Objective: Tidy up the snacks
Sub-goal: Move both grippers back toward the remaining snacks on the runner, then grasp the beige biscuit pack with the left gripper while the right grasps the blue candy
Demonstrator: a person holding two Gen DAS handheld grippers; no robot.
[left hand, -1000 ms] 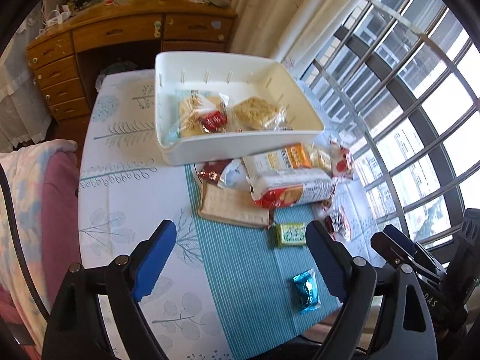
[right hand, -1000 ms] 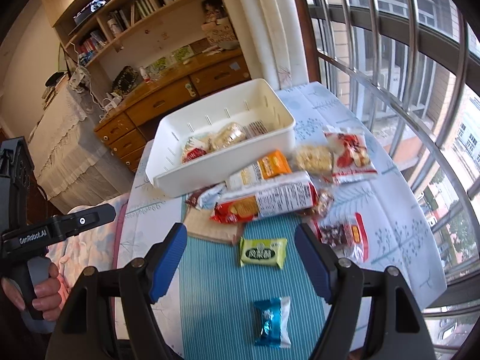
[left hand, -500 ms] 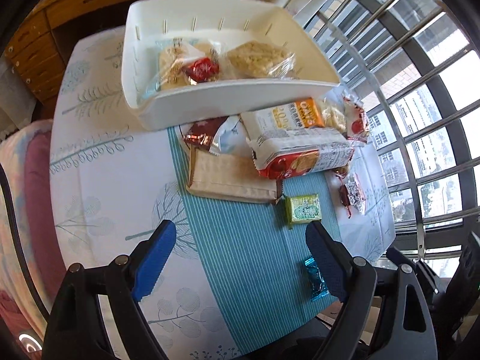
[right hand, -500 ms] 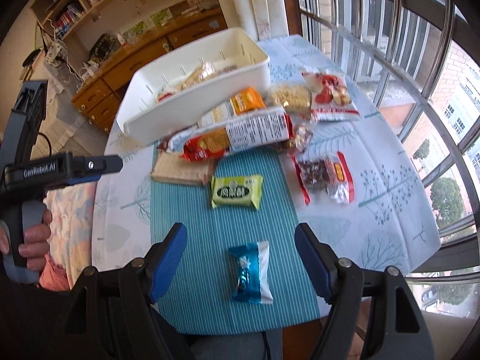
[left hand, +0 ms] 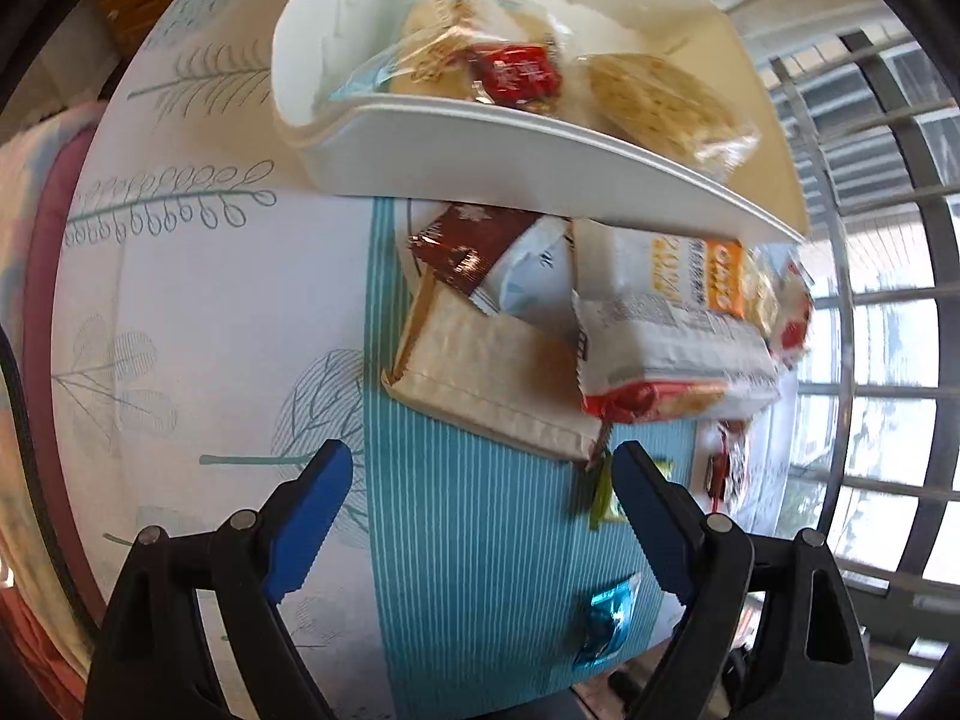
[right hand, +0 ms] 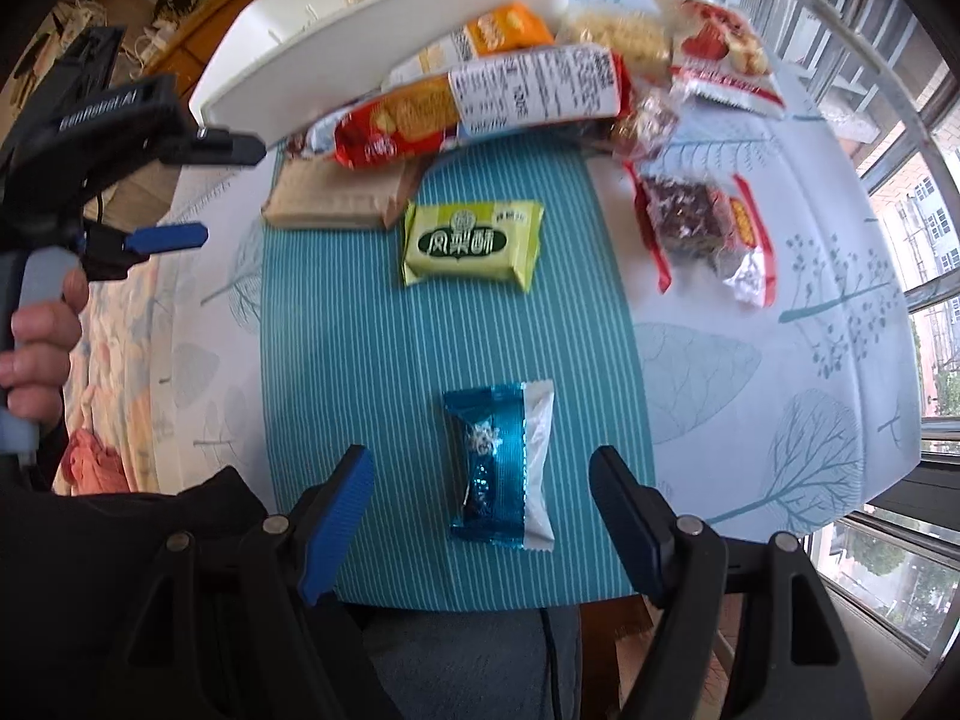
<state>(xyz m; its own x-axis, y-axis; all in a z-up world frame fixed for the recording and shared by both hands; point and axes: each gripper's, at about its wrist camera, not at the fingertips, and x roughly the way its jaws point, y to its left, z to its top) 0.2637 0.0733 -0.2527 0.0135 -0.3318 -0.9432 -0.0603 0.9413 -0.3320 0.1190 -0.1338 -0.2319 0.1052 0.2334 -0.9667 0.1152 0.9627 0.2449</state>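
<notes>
Snacks lie on the desk (right hand: 750, 360): right gripper (right hand: 480, 516) wide, empty, straddling the near blue packet (right hand: 501, 468); left gripper (left hand: 480, 504) wide, empty, near the beige packet (left hand: 492, 378); white bin (left hand: 480, 156) far.

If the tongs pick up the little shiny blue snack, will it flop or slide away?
The blue snack packet is small and lies flat on the striped mat, so it is probably light and won't roll. Its foil looks glossy, so it may slip a little in the right tongs. The flat sealed ends will likely crinkle; the puffed middle should hold shape.
</notes>
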